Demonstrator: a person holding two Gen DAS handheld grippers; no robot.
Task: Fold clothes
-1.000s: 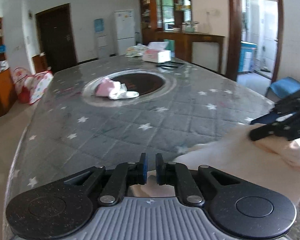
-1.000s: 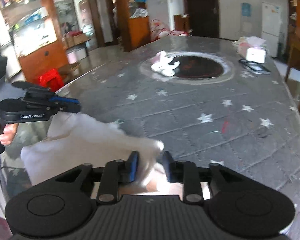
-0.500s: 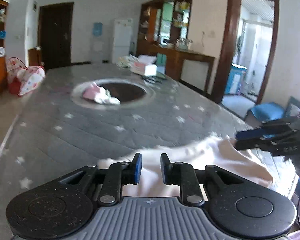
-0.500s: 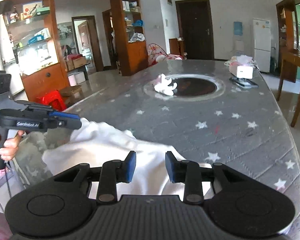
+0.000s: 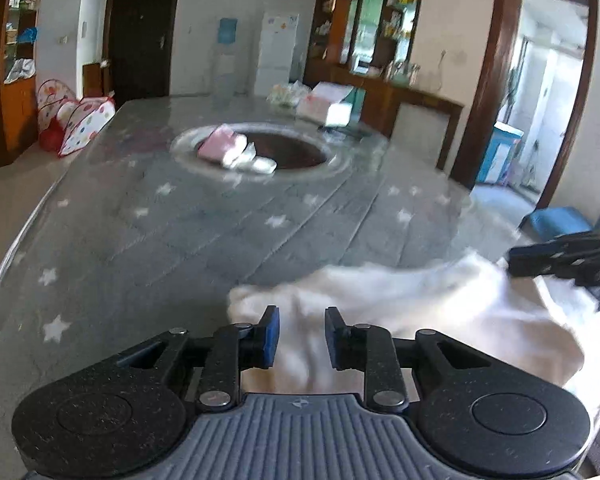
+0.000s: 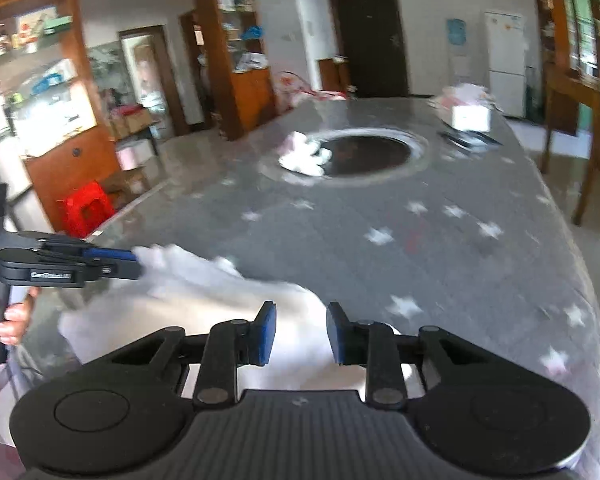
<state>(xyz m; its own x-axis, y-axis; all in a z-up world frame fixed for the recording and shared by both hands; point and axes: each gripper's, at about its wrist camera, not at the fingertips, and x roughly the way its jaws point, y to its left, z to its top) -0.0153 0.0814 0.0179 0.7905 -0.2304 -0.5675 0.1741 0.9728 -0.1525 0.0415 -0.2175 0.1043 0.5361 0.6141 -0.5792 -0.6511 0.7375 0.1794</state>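
A white garment lies spread near the front edge of the grey star-patterned table. My left gripper hangs over its left end. Its jaws are opening, with cloth showing in the gap and neither pad pressing on it. In the right wrist view the same garment runs under my right gripper. Those jaws are closing, still apart, with cloth between them. Each gripper shows in the other's view, the right gripper and the left gripper, both at the garment's edge.
Folded pink and white clothes sit by the dark round inset at mid table. A tissue box stands at the far end. A person's hand holds the left gripper's handle. A red stool is on the floor.
The left gripper's jaws, pinched on the cloth a second ago, have spread apart. The bunched garment now lies lower and wider on the table. Both grippers have shifted sideways a little.
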